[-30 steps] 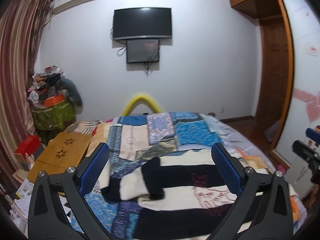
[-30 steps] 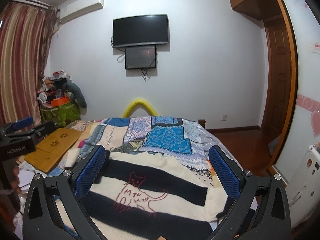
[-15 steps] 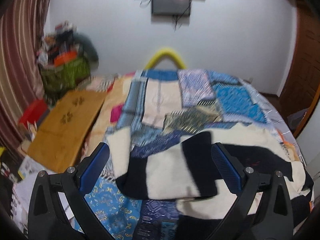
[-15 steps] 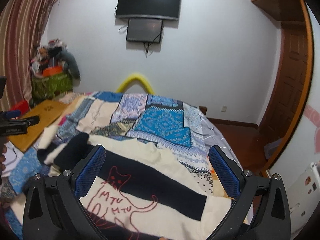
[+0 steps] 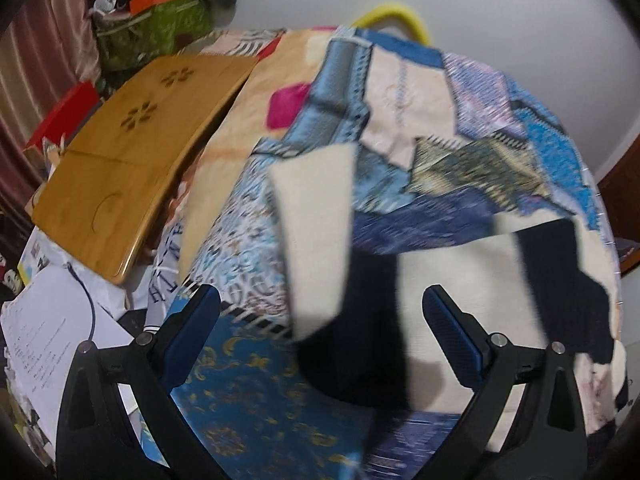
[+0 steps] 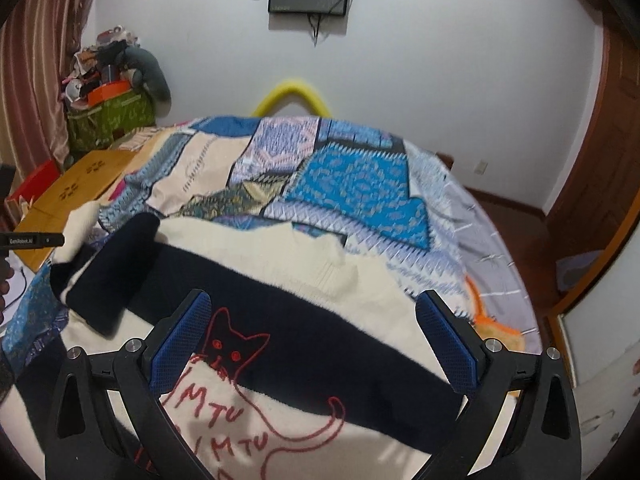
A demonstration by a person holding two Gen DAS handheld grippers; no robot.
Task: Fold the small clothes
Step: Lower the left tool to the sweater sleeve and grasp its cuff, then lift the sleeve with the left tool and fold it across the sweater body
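The striped sweater [image 6: 304, 320] lies flat on the patchwork bedspread [image 6: 352, 184], its lower part cut off by the bottom of both views. The left view is motion-blurred, so the sleeve [image 5: 316, 248] edges there are hard to make out. That sleeve seems to stretch away from the body toward the wooden tray [image 5: 132, 160] beside the bed. The red cat drawing [image 6: 240, 392] faces up. Left gripper [image 5: 320, 334] and right gripper [image 6: 312, 340] both hang over the sweater, jaws spread wide, holding nothing.
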